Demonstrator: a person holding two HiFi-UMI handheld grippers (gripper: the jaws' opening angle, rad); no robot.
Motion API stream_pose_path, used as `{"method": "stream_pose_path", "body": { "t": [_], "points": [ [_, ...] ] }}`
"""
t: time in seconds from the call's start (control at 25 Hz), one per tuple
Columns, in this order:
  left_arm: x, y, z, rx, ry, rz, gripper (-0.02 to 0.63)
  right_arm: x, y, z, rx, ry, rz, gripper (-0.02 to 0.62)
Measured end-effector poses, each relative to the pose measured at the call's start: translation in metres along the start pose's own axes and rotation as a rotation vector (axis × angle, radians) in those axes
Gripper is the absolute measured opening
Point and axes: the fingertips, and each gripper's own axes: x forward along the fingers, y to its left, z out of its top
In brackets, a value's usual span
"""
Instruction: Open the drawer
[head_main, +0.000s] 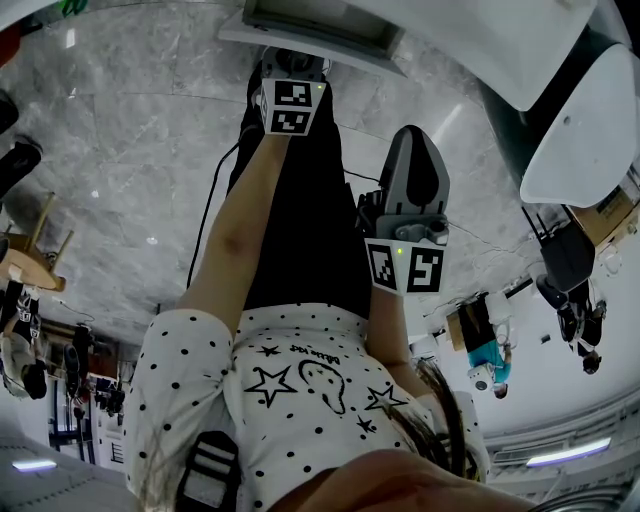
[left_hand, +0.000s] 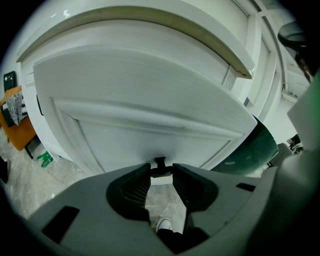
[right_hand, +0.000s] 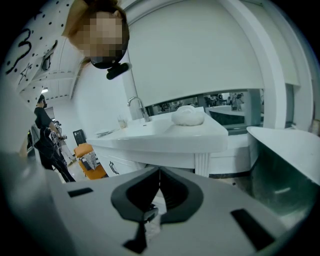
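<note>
The left claw (left_hand: 161, 172) is on the drawer's small dark handle (left_hand: 159, 163). Its jaws stand fairly wide, yet each tip meets an end of the little crossbar, so I read it as gripped rather than merely straddled. Straight ahead of this claw and filling the view above it is the white panelled front of the drawer (left_hand: 150, 100), and above that front runs the overhanging edge of the tabletop (left_hand: 150, 30). Below the claw, through the gap between its jaws, are the marble floor and the toe of the person's shoe.

The right claw (right_hand: 159, 175) has its jaws closed tip to tip with nothing between them. It points away at a white vanity with a tap, well apart from the drawer, and seems to have no part in this step.

In the head view the drawer sits just beyond the left claw's marker cube, and a grey strip that looks like its inside shows behind the front. From that I judge it is already drawn out some way — though how far I cannot tell. The grasp is made and the pull looks begun. What seems left is any further travel outward and then letting go of the handle.
</note>
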Motion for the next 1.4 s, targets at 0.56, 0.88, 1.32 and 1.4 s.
{"method": "stream_pose_path", "body": {
  "t": [0.56,0.88,1.32,1.4],
  "points": [
    [0.003,-0.001,-0.002,-0.004,0.013,-0.015,0.14,0.005,0.003,0.0,-0.001,0.003,0.001,0.014],
    [-0.011,0.0,0.01,0.012,-0.014,-0.037,0.13,0.01,0.009,0.004,0.001,0.002,0.008,0.014],
    [-0.052,-0.006,0.045,0.065,-0.086,-0.038,0.005,0.007,0.013,0.022,0.001,-0.02,0.022,0.014],
    [-0.056,-0.006,0.048,0.062,-0.079,-0.032,0.003,0.006,0.015,0.027,0.001,-0.031,0.025,0.014]
  ]
}}
